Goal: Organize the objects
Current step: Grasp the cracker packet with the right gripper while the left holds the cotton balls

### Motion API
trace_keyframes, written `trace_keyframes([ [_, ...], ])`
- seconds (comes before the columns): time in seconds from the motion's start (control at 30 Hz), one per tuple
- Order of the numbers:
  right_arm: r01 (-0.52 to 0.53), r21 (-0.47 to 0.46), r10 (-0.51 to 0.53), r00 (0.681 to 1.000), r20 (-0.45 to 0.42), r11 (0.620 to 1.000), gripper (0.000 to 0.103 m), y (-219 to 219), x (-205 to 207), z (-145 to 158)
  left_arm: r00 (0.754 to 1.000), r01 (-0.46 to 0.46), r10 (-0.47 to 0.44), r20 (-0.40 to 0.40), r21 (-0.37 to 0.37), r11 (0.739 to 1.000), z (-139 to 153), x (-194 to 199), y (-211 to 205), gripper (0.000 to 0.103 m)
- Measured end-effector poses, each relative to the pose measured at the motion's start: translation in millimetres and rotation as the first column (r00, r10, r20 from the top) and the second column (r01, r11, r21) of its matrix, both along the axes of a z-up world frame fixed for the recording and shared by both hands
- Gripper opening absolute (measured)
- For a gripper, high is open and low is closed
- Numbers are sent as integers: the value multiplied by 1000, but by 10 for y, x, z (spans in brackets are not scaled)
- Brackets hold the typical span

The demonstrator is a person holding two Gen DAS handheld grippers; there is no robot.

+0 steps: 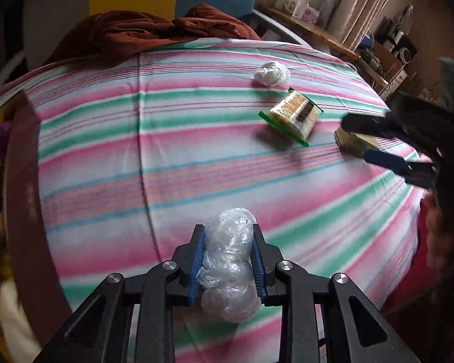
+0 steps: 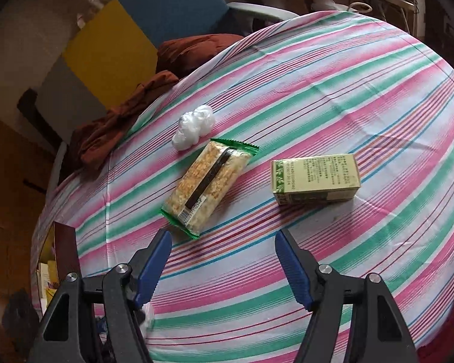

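Note:
My left gripper point(image 1: 227, 230) is shut on a crumpled clear plastic bag point(image 1: 230, 263), held above the striped cloth point(image 1: 136, 157). A white plastic wad point(image 1: 271, 73), a green-edged snack pack point(image 1: 292, 115) and a yellow-green box point(image 1: 352, 142) lie on the cloth to the far right. My right gripper point(image 1: 363, 137) hovers over the box, blurred. In the right wrist view, my right gripper point(image 2: 222, 237) is open and empty, with the snack pack point(image 2: 208, 183), the box point(image 2: 314, 178) and the white wad point(image 2: 193, 127) ahead of it.
A rust-brown blanket point(image 1: 142, 30) is heaped at the cloth's far edge, before a blue and yellow chair point(image 2: 154, 24). A wooden shelf point(image 1: 314, 30) with boxes stands at the back right. A brown open container point(image 2: 60, 257) with items sits at the left edge.

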State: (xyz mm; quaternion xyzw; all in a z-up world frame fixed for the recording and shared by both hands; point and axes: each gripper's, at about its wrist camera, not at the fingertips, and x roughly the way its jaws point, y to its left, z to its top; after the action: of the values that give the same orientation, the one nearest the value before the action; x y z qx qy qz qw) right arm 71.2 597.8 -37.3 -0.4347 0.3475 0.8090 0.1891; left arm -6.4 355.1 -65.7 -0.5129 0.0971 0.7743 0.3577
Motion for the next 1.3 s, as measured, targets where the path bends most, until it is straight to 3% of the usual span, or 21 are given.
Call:
trace_keyframes([
  [0.33,-59,-3,59,995,82,998,72,-154,-252,-98,998,30,-28,-53,43,999,5,280,-297,29],
  [0.47,16,-19,-15,997,78,1000,79,-106,-431,-102,998,42,-39,-54,61,997,-12,290,-334,29],
  [0.63,145,-8,-143,981,130,989,79,19,-727,-238,998,48,-45,-45,80,996,-29,283,-386,29],
  [0.8,177,32,-180,966,187,984,81,58,-951,-357,998,49,-45,-37,99,994,-44,279,-393,30],
  [0.87,137,79,-151,967,205,987,81,22,-1036,-363,998,49,-45,-33,106,993,-48,273,-401,31],
  [0.9,97,102,-118,966,228,990,76,-10,-1076,-373,999,46,-44,-27,109,993,-52,265,-410,32],
  [0.93,40,141,-77,962,263,989,61,-68,-1109,-373,999,45,-42,-22,112,993,-51,254,-414,32],
  [1.0,-65,172,12,957,291,983,48,-193,-1103,-348,999,43,-41,-18,116,992,-52,250,-414,32],
  [1.17,-230,137,175,927,331,963,46,-509,-799,-326,998,54,-49,-40,123,991,-58,263,-413,32],
  [1.3,-282,104,240,922,303,954,46,-723,-532,-321,998,52,-46,-48,139,989,-69,275,-429,31],
])
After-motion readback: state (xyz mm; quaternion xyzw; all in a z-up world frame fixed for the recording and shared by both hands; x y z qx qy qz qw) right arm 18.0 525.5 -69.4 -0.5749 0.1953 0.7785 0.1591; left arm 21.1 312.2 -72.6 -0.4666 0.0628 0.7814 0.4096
